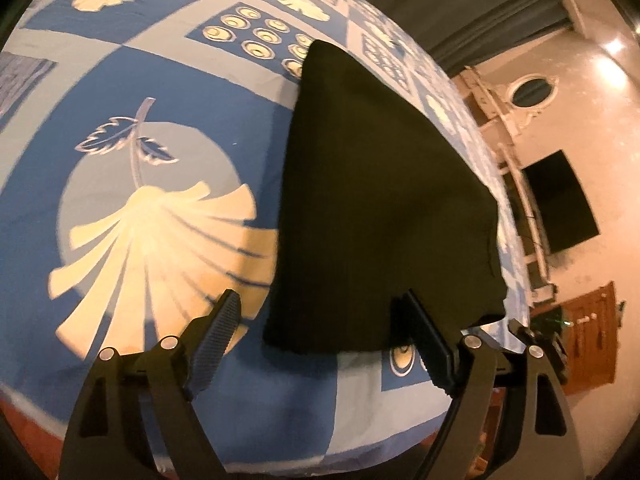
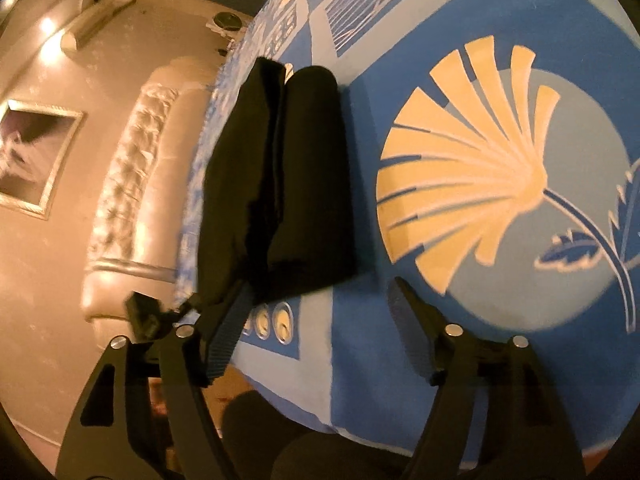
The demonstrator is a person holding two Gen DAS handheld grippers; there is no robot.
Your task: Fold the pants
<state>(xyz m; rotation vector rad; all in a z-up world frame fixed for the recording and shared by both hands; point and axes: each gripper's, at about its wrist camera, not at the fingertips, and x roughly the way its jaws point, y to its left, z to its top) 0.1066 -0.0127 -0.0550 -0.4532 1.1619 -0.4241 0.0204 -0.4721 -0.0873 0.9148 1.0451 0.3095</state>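
Black pants (image 1: 380, 200) lie folded on a blue patterned bedsheet (image 1: 180, 100), near the bed's edge. My left gripper (image 1: 320, 300) is open above the sheet, its jaws straddling the near end of the pants without holding them. In the right wrist view the pants (image 2: 288, 184) show as a doubled bundle. My right gripper (image 2: 320, 284) is open and empty, just in front of the near end of the bundle.
The bed's edge (image 1: 512, 208) runs close beside the pants. A tufted headboard (image 2: 128, 184) and a framed picture (image 2: 36, 156) stand beyond the bed. A dark screen (image 1: 560, 200) hangs on the wall. The sheet carries a large cream fan motif (image 2: 472, 168).
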